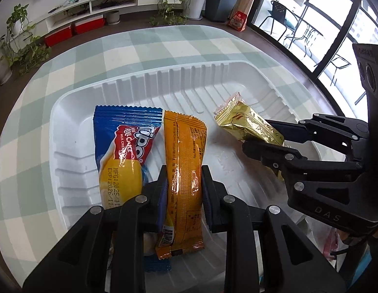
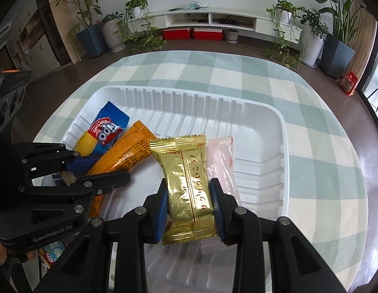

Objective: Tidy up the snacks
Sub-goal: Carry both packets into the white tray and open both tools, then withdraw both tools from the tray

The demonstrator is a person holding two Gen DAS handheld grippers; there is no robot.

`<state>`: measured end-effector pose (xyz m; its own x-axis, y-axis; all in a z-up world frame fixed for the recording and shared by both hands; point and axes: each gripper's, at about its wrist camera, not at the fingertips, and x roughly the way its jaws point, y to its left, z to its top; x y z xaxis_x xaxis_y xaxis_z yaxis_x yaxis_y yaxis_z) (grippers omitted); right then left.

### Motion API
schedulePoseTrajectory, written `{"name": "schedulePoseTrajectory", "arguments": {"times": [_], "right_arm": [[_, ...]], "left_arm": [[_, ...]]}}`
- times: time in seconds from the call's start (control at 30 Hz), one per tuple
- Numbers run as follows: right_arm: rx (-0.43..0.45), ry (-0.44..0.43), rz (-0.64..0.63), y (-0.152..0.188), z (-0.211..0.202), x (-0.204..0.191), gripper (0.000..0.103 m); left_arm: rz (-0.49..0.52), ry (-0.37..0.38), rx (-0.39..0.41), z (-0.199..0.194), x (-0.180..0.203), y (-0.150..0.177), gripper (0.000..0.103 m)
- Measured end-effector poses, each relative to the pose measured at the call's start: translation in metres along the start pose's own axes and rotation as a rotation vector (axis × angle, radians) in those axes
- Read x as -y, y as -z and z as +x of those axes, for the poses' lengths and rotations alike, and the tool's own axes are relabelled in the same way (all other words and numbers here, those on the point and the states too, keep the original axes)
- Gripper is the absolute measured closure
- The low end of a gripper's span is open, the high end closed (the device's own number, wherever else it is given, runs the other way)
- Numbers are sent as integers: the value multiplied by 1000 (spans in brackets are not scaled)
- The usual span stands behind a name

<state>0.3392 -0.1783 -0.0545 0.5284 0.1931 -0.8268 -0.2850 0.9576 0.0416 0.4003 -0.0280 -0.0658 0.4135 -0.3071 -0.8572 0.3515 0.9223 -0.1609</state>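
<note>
A white ribbed plastic tray stands on the checked tablecloth. My left gripper is shut on an orange snack packet, held over the tray's left part. A blue Tipo roll cake packet lies in the tray beside it. My right gripper is shut on a gold snack packet, held over the tray's middle. A pale pink packet lies under and right of the gold one.
The round table with green and white checks holds the tray. More packets lie off the tray near its front edge. Beyond the table are potted plants, a TV cabinet and red boxes.
</note>
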Motion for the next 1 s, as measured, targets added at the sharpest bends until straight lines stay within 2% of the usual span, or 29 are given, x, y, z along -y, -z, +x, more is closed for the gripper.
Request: {"name": "schedulePoseTrajectory", "arguments": {"times": [0.2,0.3,0.33,0.37,0.47,0.6,0.7,0.8,0.87,0.93,1.0], "right_arm": [[8,11,-25,1,-1,-6,64],[9,11,-26,1,-1,-6,64],[8,13,-27,1,-1,-6,64],[8,15,-30,1,-1,-6,62],[7,22,-35,1,-2,-6,60],[7,23,-32,2,-5,-4,60],[16,31,-41,2,-10,-5,60],[42,50,-41,0,-23,-4,49],[76,55,-28,-1,-38,-1,35],[120,61,-13,-3,-55,4,28],[161,69,0,-2,-72,10,26]], "left_arm": [[-6,-5,3,-1,0,1,79],[-8,-8,5,-2,0,2,74],[-9,-9,6,-2,0,2,69],[-7,-9,5,-2,1,2,60],[-3,-26,12,-4,1,3,48],[-11,-32,21,-9,-1,4,47],[-15,-40,39,-19,0,6,39],[-19,-51,80,-38,2,9,32],[-27,-54,111,-54,2,11,24],[-29,-48,140,-71,5,14,20],[-32,-49,181,-91,8,21,15]]}}
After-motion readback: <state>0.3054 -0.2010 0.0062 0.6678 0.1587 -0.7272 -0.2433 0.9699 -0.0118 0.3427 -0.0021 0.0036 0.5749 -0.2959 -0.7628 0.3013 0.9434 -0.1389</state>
